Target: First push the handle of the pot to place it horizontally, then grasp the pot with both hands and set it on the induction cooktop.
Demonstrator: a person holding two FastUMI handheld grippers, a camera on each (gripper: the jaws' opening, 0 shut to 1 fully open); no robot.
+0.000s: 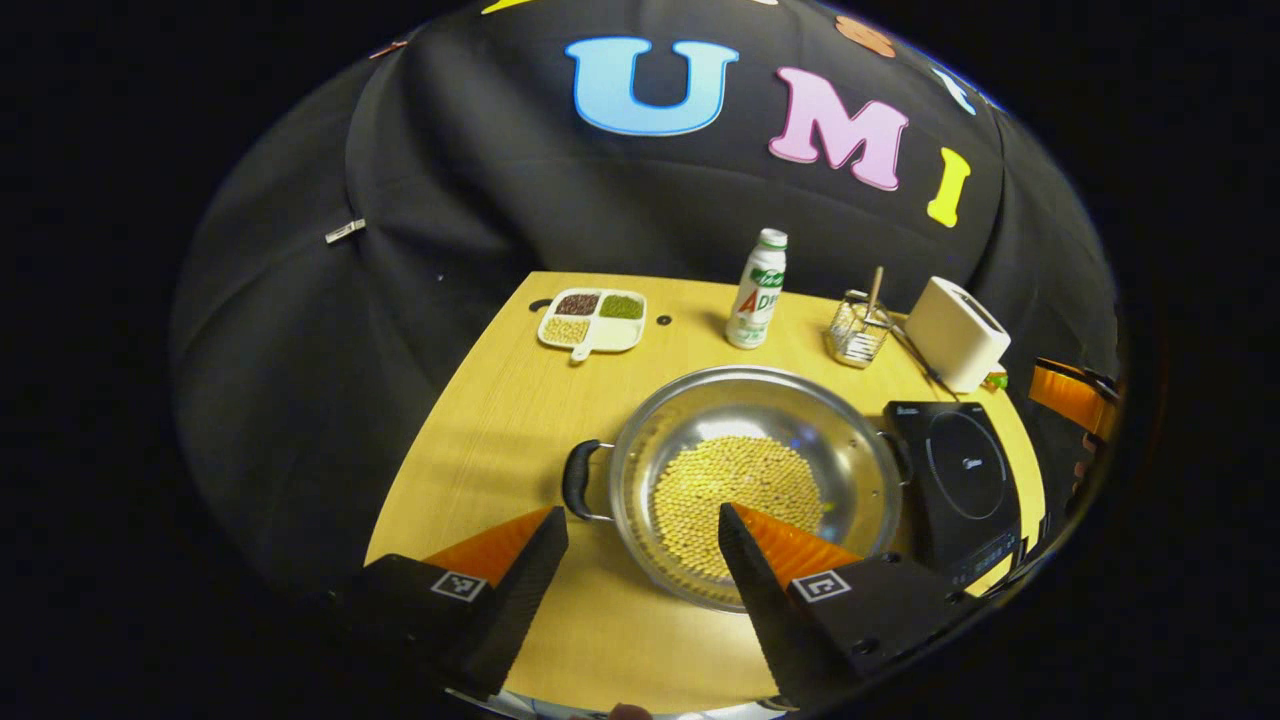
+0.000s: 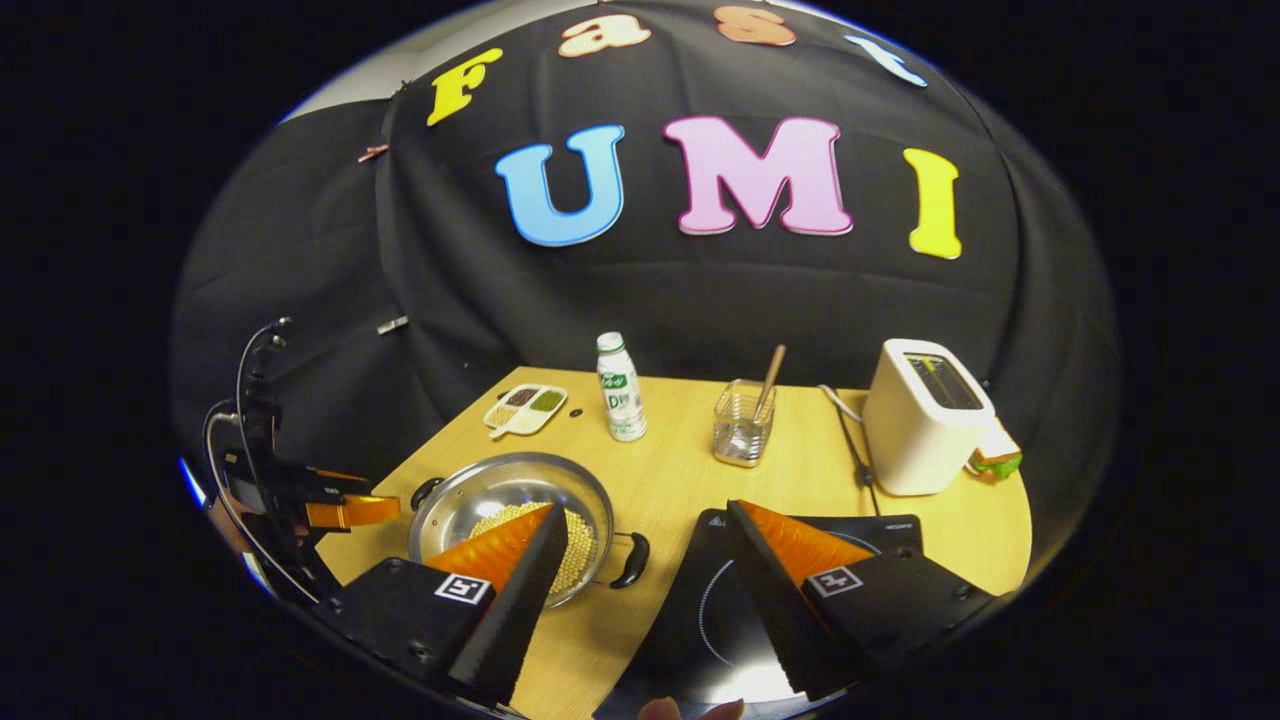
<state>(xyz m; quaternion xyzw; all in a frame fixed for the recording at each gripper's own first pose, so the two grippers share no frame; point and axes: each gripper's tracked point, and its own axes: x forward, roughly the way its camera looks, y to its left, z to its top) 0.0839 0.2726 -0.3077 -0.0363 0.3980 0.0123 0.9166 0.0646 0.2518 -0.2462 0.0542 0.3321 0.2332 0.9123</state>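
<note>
A steel pot (image 1: 750, 420) holding yellow beans stands mid-table, its two black handles (image 1: 580, 480) pointing left and right in the left gripper view. The black induction cooktop (image 1: 965, 470) lies just right of it. My left gripper (image 1: 640, 512) hovers open above the pot's near rim, touching nothing. In the right gripper view, my right gripper (image 2: 645, 507) is open above the gap between the pot (image 2: 500, 485) and the cooktop (image 2: 700, 600), with the pot's right handle (image 2: 632, 560) below it. The left gripper (image 2: 340, 510) shows at the far left, beside the pot.
Along the back of the wooden table (image 1: 500, 420) stand a divided dish of beans (image 1: 592, 320), a white bottle (image 1: 757, 290), a glass holder with a stick (image 1: 860, 330) and a white toaster (image 1: 957, 333) with its cord. A small toy (image 2: 995, 462) lies beside the toaster.
</note>
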